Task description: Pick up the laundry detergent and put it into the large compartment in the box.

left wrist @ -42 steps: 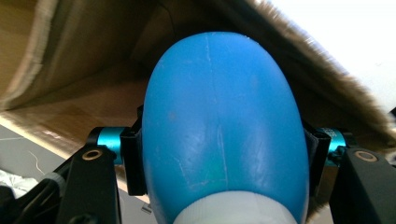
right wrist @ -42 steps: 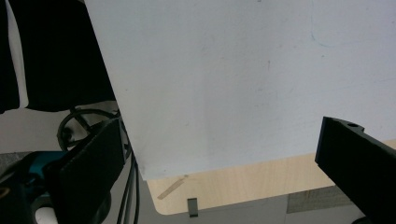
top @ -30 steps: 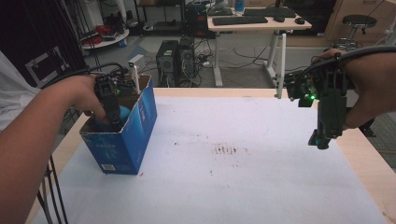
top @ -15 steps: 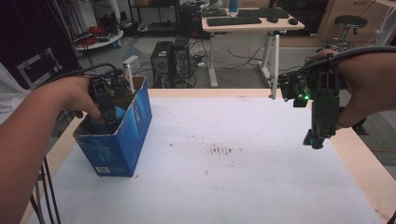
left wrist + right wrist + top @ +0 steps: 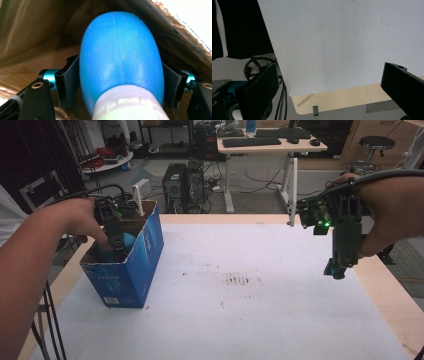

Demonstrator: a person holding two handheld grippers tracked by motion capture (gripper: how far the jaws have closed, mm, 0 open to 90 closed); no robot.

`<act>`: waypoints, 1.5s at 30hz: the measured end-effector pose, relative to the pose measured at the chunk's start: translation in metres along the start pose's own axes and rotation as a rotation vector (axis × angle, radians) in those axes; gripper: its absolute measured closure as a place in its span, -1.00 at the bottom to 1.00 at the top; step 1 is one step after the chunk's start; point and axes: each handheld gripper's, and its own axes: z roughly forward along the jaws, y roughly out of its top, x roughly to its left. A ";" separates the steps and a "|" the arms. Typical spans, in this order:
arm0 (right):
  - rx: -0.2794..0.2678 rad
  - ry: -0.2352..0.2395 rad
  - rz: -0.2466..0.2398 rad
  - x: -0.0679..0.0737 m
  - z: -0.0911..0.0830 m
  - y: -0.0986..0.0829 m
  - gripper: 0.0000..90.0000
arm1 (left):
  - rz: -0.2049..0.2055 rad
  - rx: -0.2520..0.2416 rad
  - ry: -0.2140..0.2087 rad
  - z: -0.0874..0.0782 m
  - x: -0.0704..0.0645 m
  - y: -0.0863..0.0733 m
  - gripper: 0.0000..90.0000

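A blue cardboard box (image 5: 131,270) stands open at the table's left side. My left gripper (image 5: 118,245) reaches down into it. In the left gripper view the left gripper (image 5: 120,75) is shut on a blue rubber bulb (image 5: 120,50) with a white ribbed neck (image 5: 127,106); the pads (image 5: 68,81) press its two sides, and brown box walls surround it. My right gripper (image 5: 340,265) hangs over the table's right edge, pointing down. In the right gripper view the right gripper (image 5: 329,77) is open, its jaws wide apart with nothing between them.
A white sheet (image 5: 250,310) with a dark smudge (image 5: 242,281) covers the wooden table (image 5: 385,290). Beyond the far edge are a desk with a keyboard (image 5: 250,141), computer towers (image 5: 182,180) and a stool (image 5: 375,142). Cables hang off the table's left side.
The left gripper stays in the box, shut on the bulb. The right gripper has dropped slightly over the right edge, still open.
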 end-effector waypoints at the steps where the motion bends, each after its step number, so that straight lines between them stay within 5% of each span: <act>1: -0.001 0.001 0.003 0.000 0.000 0.000 -0.98 | -0.002 0.001 0.002 -0.002 0.000 0.000 -0.41; 22: -0.006 0.003 -0.005 0.000 0.001 0.000 -0.98 | 0.011 -0.036 0.052 -0.049 -0.013 -0.009 -0.64; 31: -0.014 0.006 0.006 0.001 0.002 -0.004 -0.98 | 0.096 -0.057 0.038 -0.071 -0.037 -0.003 -0.73; 45: -0.018 0.009 0.010 0.002 0.002 -0.007 -0.98 | 0.260 -0.054 0.063 -0.085 -0.084 0.027 -0.89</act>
